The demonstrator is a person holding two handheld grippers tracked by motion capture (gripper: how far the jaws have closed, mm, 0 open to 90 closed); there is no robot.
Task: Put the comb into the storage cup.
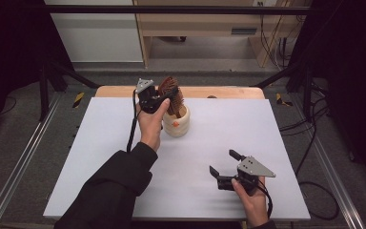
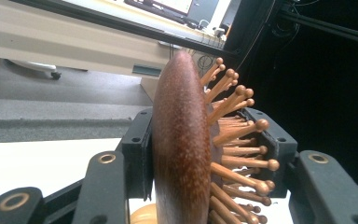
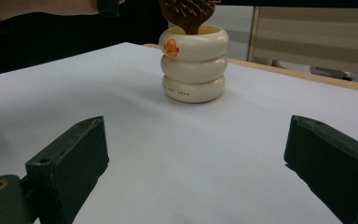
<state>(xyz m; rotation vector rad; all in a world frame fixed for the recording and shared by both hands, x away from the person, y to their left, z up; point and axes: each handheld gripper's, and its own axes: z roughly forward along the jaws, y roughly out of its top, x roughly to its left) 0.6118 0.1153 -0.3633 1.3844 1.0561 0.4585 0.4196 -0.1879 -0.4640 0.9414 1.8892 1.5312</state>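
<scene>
1. Tongs first: the left gripper [image 1: 164, 98] sits at the far side of the table, and its jaws are clamped on the wooden hairbrush [image 1: 171, 93], one jaw on each face of the head.
2. Up close in the left gripper view, one pad presses flat against the smooth dark-brown back of the hairbrush [image 2: 182, 154], while the other pad pushes into the ball-tipped wooden pins [image 2: 242, 149] on the opposite face.
3. Brush stands roughly upright, handle pointing down into the cream cup [image 1: 177, 122], head well above the rim.
4. That cup, a holder stacked from three rounded rings with a small orange mark on its top ring, stands on the white table [image 1: 219, 138] at centre-far, just right of the left hand [image 1: 151, 125].
5. From the right gripper view, the cup [image 3: 194, 63] is upright and the brush handle [image 3: 189, 16] drops inside its rim.
6. Over to the right gripper [image 1: 225, 167]: jaws wide apart, nothing between them, bare table surface under them.
7. It lies low at the near right of the table, held by the right hand [image 1: 250, 200], jaws pointing left and far towards the cup, well apart from it.
8. Beyond the table's far edge, a pale wooden cabinet [image 1: 205, 24] stands on the floor.
</scene>
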